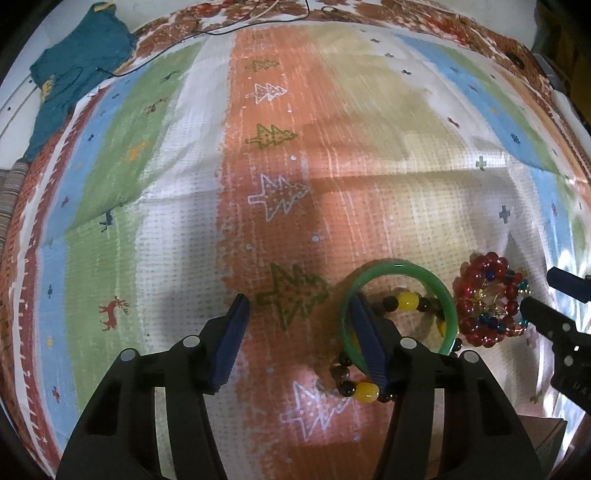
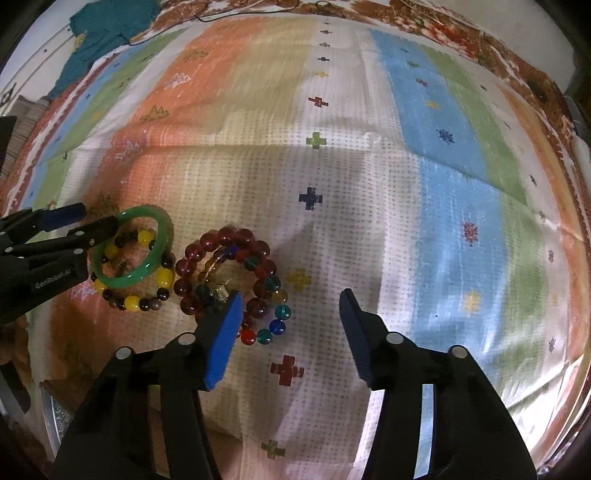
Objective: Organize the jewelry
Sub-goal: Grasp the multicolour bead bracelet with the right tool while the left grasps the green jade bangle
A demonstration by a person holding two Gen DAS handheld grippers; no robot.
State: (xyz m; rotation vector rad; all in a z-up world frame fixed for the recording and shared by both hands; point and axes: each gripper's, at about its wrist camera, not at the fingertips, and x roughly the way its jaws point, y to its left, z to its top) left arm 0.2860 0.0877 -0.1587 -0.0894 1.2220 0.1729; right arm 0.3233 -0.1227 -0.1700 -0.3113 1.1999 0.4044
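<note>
A green bangle (image 1: 402, 271) lies on the striped cloth on top of a yellow-and-dark bead bracelet (image 1: 365, 391). A pile of red and multicoloured bead bracelets (image 1: 484, 302) lies just right of it. My left gripper (image 1: 299, 304) is open; its right finger sits inside the bangle's ring. In the right wrist view the bangle (image 2: 162, 225), the yellow bracelet (image 2: 133, 302) and the red bead pile (image 2: 229, 258) lie at left. My right gripper (image 2: 290, 301) is open, its left finger at the near edge of the bead pile.
A patterned striped cloth (image 1: 280, 110) covers the table. A teal garment (image 1: 77, 70) lies at the far left corner, with a thin dark cable (image 1: 221, 31) along the far edge. A metal rim (image 2: 51, 424) shows at the near left.
</note>
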